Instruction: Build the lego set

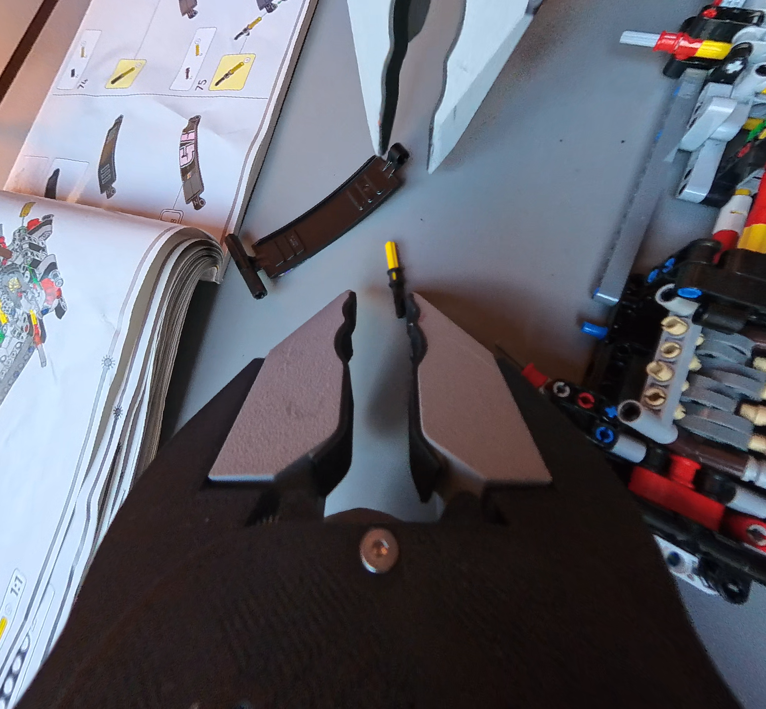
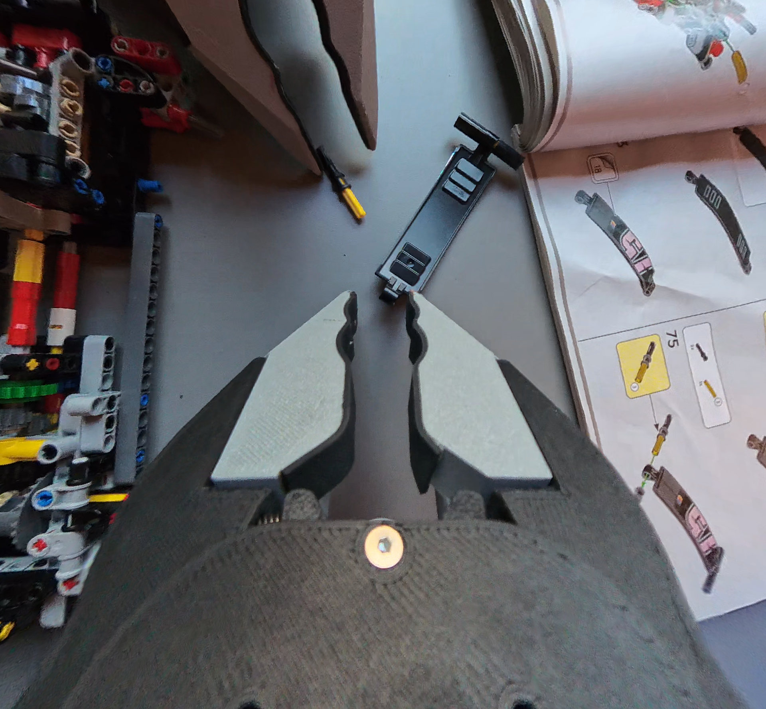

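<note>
A black curved panel with a cross bar at one end lies flat on the grey table. A short pin, yellow at one end and black at the other, lies beside it. My left gripper is open. The pin's black end rests against its right fingertip, and the other pad is clear of it. My right gripper is open, with the panel's small hinge end just ahead of its right fingertip. The right wrist view also shows the pin at the left gripper's tip.
An open instruction booklet lies along one side of the panel; it also shows in the right wrist view. The part-built model with a long grey beam stands on the other side, as the right wrist view shows.
</note>
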Tool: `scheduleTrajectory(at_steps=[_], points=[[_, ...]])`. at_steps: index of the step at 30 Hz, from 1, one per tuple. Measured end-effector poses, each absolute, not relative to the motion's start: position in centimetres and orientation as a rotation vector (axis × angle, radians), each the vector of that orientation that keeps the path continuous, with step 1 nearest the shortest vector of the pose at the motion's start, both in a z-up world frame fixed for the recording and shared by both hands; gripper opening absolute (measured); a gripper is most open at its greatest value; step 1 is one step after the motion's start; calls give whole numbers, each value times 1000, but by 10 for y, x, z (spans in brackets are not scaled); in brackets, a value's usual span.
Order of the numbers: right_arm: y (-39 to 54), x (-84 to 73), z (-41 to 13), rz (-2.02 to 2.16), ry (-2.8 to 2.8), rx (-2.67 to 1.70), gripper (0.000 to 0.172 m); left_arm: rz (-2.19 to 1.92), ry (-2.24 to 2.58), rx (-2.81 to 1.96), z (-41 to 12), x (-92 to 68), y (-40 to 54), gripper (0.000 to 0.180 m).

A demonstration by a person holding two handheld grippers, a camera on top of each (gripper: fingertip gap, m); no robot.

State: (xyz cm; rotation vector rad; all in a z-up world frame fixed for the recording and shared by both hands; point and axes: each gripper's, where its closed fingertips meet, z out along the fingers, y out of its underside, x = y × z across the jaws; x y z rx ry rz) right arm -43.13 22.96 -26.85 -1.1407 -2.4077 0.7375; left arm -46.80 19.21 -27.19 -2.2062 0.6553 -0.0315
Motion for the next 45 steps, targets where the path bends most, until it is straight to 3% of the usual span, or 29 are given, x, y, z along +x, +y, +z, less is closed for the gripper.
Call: scheduleTrajectory(at_steps=[4,10,15,22,27,30,34,40,45], points=[[229,-437,-272,681,-2390,-1074,8,-64,644,-2205,-270,-469,191,27],[229,-441,-266,839,-2349,-1181,6,-77,566,-2160,-258,-474,193,41],[229,-449,-244,1279,-2186,-1454,5,40,581,-2098,-241,-481,197,42],[240,-449,-233,1717,-1988,-1761,4,149,810,-2117,-237,-471,207,34],[236,-448,-231,1875,-1931,-1844,4,105,966,-2235,-254,-466,218,17],[238,-447,-238,1835,-1956,-1874,4,52,1064,-2302,-261,-468,220,4],[239,-447,-236,1758,-2018,-1796,5,-144,1200,-2412,-252,-469,216,0],[229,-445,-212,1565,-2100,-1453,34,-589,1428,-2710,-247,-465,197,0],[220,-442,-235,1343,-2240,-1427,24,-577,1525,-2731,-246,-458,211,0]])
